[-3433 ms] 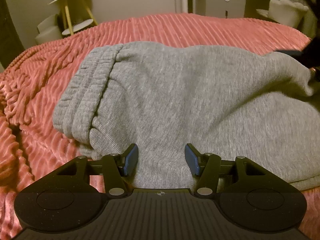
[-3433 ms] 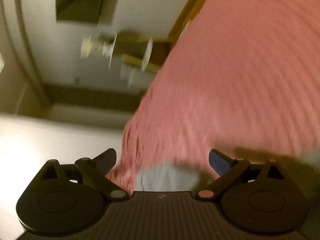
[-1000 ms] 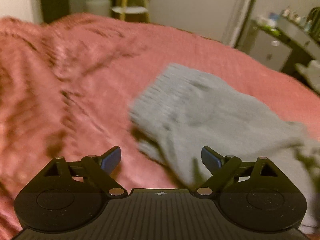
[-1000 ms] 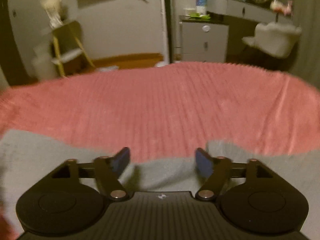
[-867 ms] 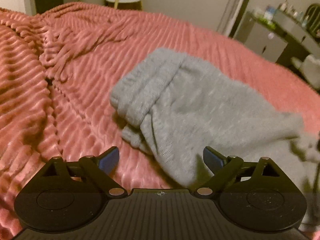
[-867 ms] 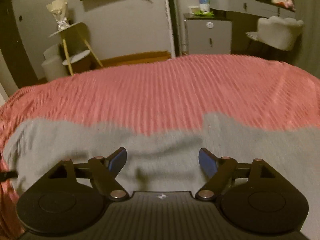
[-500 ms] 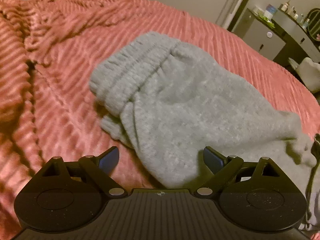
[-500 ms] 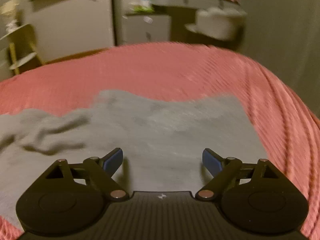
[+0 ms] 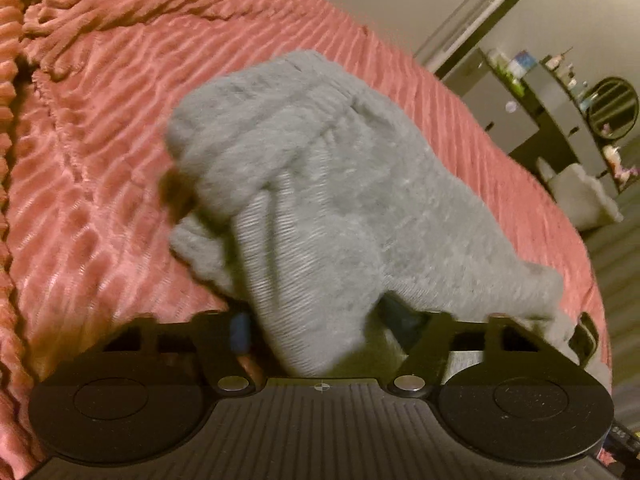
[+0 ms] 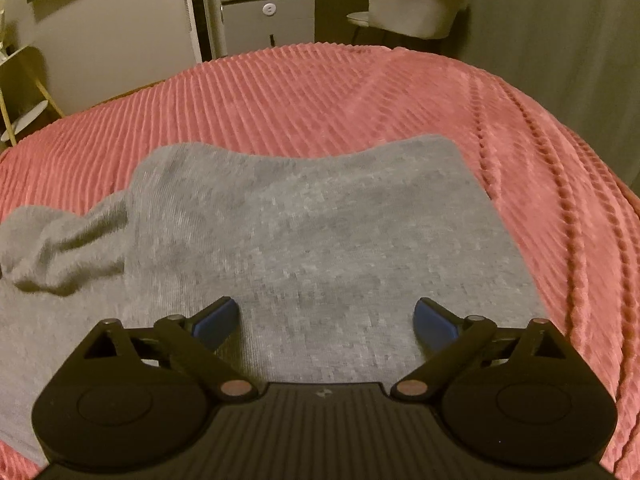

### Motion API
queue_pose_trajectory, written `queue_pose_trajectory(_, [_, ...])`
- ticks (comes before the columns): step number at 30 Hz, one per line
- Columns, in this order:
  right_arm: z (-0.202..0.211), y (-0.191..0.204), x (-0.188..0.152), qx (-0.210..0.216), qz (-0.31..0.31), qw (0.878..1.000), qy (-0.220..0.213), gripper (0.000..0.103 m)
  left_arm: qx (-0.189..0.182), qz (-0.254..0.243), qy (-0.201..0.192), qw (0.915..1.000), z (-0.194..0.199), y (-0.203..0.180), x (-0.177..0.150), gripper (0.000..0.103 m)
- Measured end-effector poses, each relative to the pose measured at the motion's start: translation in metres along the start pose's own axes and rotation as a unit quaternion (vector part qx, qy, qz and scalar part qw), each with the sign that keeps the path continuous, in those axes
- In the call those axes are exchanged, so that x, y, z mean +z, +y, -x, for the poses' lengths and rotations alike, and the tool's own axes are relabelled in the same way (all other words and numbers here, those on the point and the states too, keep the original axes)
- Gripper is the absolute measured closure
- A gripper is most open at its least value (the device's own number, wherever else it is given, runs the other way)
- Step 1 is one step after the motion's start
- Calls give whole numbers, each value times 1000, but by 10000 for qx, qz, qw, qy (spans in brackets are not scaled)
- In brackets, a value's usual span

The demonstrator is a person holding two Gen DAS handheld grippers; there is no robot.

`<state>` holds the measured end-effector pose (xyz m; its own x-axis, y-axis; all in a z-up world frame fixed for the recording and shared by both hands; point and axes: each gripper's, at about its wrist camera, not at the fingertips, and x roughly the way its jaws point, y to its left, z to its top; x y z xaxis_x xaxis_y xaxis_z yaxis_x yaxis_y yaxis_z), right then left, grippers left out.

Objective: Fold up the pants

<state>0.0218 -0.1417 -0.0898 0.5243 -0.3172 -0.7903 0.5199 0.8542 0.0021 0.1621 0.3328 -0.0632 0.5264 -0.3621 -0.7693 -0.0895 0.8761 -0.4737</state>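
pants: grey knit sweatpants (image 10: 320, 232) on ribbed pink bedspread (image 10: 320, 92)
left hand-held gripper (image 9: 320, 332): clamping a fabric fold
right hand-held gripper (image 10: 326, 320): spread wide above cloth

The bunched grey pants (image 9: 320, 200) fill the space before the left gripper (image 9: 320, 328). Before the right gripper (image 10: 326, 320) the pants lie flat. Bare bedspread (image 10: 280, 92) lies beyond.

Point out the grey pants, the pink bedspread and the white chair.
grey pants (image 10: 328, 240): right wrist view, on the flat middle of the cloth.
pink bedspread (image 10: 304, 100): right wrist view, on the bare ribbed part beyond the pants.
white chair (image 10: 416, 4): right wrist view, on its padded back.
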Motion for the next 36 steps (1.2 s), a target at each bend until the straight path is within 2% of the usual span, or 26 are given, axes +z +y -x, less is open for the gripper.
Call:
queue_pose_trajectory(2, [-2,2,-1,11,26,10000,2,7,-81,-33,-38,10000,4,5,-1,56])
queue_pose_trajectory(5, [-2,4,0,3,95,9999,-37,6,42,-287,-65,9996,4,0,-4,57])
queue_pose_trajectory(10, [-3,2,0,13,81,10000,-24,4,209,-278,24,9994,-4,-5,-1,46])
queue_pose_trajectory(13, [-3,2,-1,19,61,10000,-4,3,166,-211,67,9996,-7,-5,0,40])
queue_pose_trajectory(15, [-6,2,0,14,64,10000,18,3,114,-199,100,9997,-11,-6,2,30])
queue_pose_trajectory(17, [-5,3,0,-3,102,9999,17,3,63,-184,136,9997,-15,-8,3,27])
queue_pose_trajectory(19, [-4,5,0,-23,161,9999,19,3,135,-165,120,9997,-15,-10,5,31])
queue_pose_trajectory(21, [-3,6,-1,-37,205,9998,23,3,206,-235,24,9995,-11,-9,4,54])
queue_pose_trajectory(23, [-1,6,-1,-42,244,9997,30,3,-8,-40,-60,10000,-4,-2,5,72])
queue_pose_trajectory(24, [0,6,-1,-42,261,9996,26,3,-115,74,-80,9999,0,2,6,75])
queue_pose_trajectory(26, [3,6,-2,-31,285,9996,-8,3,-134,91,-155,9997,7,0,7,78])
queue_pose_trajectory(31, [12,-1,1,-1,184,9998,-76,3,-63,-427,-745,9963,36,-37,8,82])
queue_pose_trajectory(34, [24,-11,5,122,-25,9996,-241,3,-18,-966,-1165,9885,59,-73,7,84])
queue_pose_trajectory(36, [33,-21,7,161,-185,9989,-388,3,71,-1434,-1438,9791,75,-108,5,84])
